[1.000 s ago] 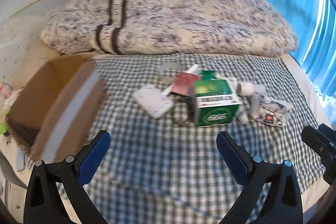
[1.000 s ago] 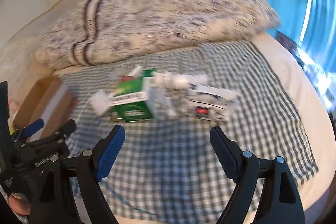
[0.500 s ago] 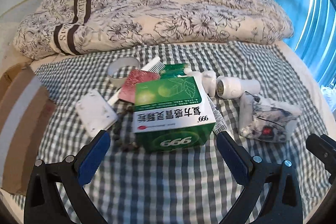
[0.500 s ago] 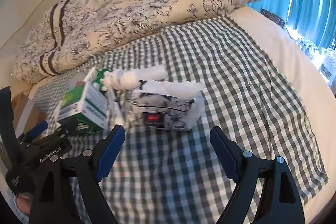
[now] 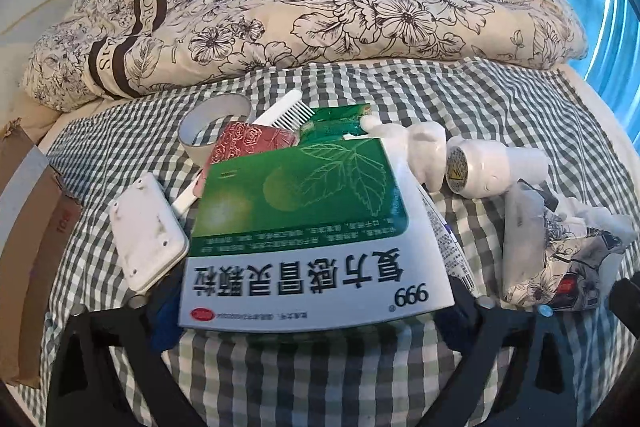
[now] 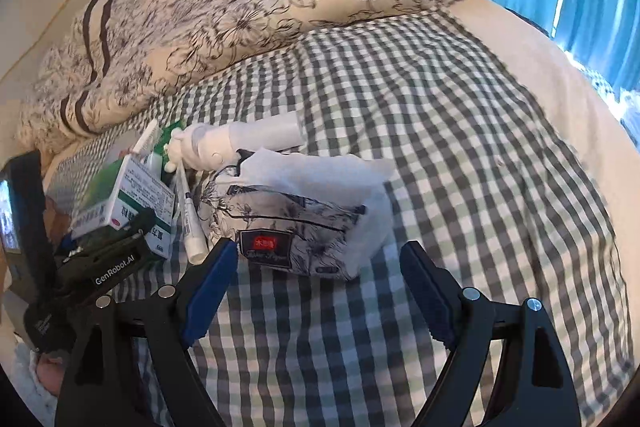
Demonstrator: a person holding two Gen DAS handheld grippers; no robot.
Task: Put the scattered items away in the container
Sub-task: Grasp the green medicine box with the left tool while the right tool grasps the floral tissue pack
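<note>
While left gripper (image 5: 316,311) straddles green medicine box (image 5: 304,227) on checked sheet (image 5: 320,379), fingers wide either side, contact unclear, right gripper (image 6: 320,291) spread, nothing held, just short of floral pouch (image 6: 304,223). Past box: white bottle (image 5: 488,167), comb (image 5: 288,115), tape roll (image 5: 212,123). Cardboard box (image 5: 24,227) at left. Floral duvet (image 5: 320,7) farthest.

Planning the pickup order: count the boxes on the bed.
2. A green medicine box between the left gripper's fingers, and a cardboard box at the bed's left edge. The pile may hide more.
</note>
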